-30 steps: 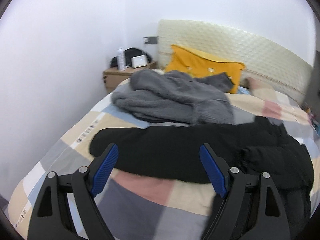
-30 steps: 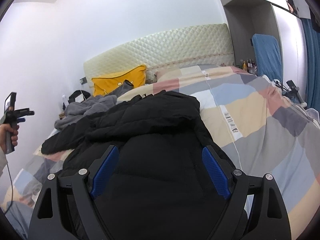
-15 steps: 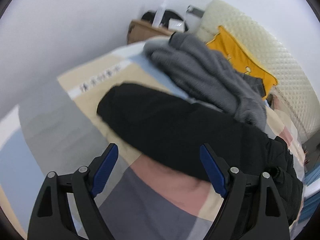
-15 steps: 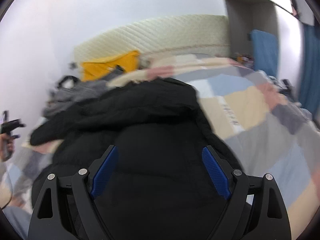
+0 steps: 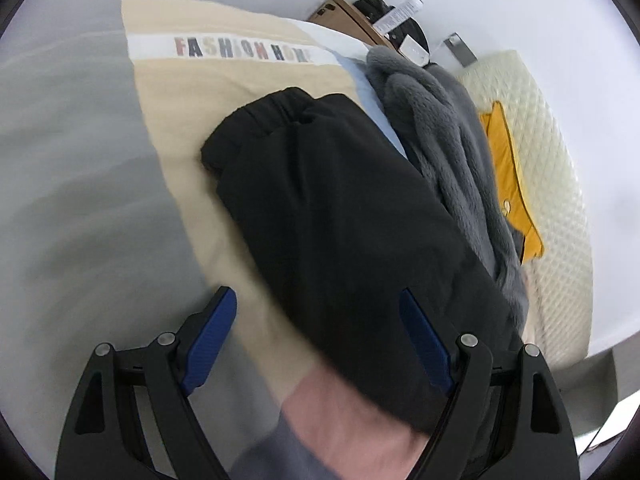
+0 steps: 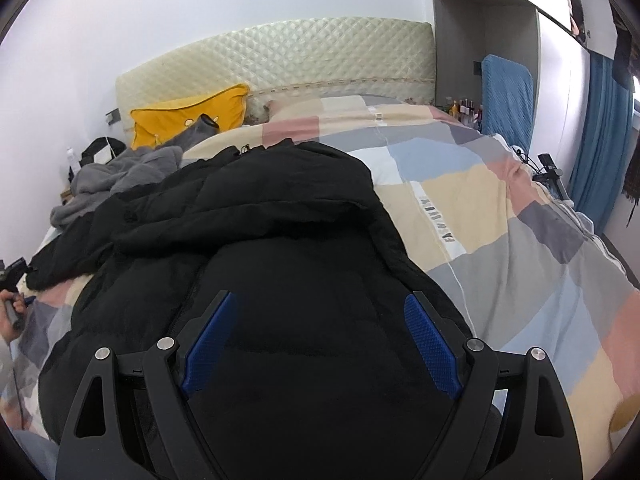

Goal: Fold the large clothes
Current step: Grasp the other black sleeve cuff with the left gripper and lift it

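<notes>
left wrist: sleeve [image 5: 344, 216] ahead of gripper [image 5: 318, 336]

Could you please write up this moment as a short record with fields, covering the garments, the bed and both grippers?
surface: bed with a patchwork duvet
main garment: black padded jacket, spread on the duvet
sleeve: black sleeve stretched out flat, cuff at the far end
other garment: grey fleece garment, heaped beside the sleeve
pillow: yellow pillow against the quilted headboard
left gripper: open, over the sleeve, holding nothing
right gripper: open, over the jacket body, holding nothing
</notes>
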Demonstrator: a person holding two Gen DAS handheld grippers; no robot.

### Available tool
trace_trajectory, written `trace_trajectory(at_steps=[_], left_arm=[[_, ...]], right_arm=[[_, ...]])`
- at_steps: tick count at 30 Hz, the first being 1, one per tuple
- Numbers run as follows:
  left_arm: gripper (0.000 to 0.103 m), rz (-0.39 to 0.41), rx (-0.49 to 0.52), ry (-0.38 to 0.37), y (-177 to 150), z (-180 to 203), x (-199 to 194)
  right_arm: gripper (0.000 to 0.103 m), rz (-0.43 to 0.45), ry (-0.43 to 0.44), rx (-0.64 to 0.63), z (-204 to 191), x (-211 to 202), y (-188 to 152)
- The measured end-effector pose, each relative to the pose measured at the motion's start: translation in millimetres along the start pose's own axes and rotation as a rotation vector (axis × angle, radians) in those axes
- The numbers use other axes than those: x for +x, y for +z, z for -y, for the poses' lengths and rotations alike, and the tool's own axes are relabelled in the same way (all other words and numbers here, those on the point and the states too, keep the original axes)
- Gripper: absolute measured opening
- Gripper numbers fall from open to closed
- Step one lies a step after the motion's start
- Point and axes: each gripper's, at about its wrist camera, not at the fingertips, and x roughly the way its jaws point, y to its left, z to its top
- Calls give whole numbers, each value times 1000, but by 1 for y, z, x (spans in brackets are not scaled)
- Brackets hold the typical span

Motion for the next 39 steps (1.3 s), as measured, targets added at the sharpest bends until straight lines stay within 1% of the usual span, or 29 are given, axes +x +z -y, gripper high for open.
trace_trajectory(at_steps=[2,4,6,7,8,9,10,11,12,13,14,17,18,19,20,21,23,25,28,30,32,35,39], left_arm=[[84,1,30,11,6,3,11],[84,14,92,35,11,14,19],[84,21,121,54,15,21,23],[81,23,126,58,17,24,24],[65,28,134,63,19,27,25],[57,29,147,82,21,31,25],[45,31,155,105,23,32,25],[31,48,166,141,24,35,21],[24,87,178,173,23,42,12],[15,105,184,182,22,42,5],[9,125,193,202,22,49,-5],[5,139,219,242,23,67,-27],[5,138,228,262,22,73,-35],[5,129,242,309,20,81,-44],[5,125,248,330,20,87,-47],[4,131,245,334,17,93,-58],[4,153,244,324,13,107,-79],[4,177,269,322,8,125,-98],[4,212,308,314,-1,153,-131],[4,227,323,302,-5,170,-146],[3,247,357,289,-12,191,-164],[3,272,411,276,-26,222,-185],[3,297,457,234,-47,262,-210]], right_arm=[[85,2,3,-1,-4,2,1],[85,11,3,-5,-10,3,2],[85,18,3,-14,-14,5,2],[85,21,3,-15,-15,5,3],[85,22,4,-17,-16,5,3],[85,21,4,-19,-16,6,3],[85,20,5,-19,-16,6,3],[85,20,6,-19,-16,5,3],[85,20,5,-17,-17,6,4],[85,21,6,-14,-17,5,4],[85,19,9,-14,-18,5,4],[85,21,36,-29,-22,2,5],[85,29,42,-42,-23,-1,4],[85,35,44,-51,-25,-4,3],[85,44,44,-60,-25,-7,2],[85,51,52,-63,-24,-10,1],[87,52,77,-54,-19,-15,-1],[90,55,85,-44,-15,-16,-1],[90,40,114,-23,-6,-14,1],[90,32,136,-11,-2,-13,2],[90,41,147,-28,-1,-15,1],[90,59,142,-76,-1,-18,1],[91,76,158,-90,3,-23,3]])
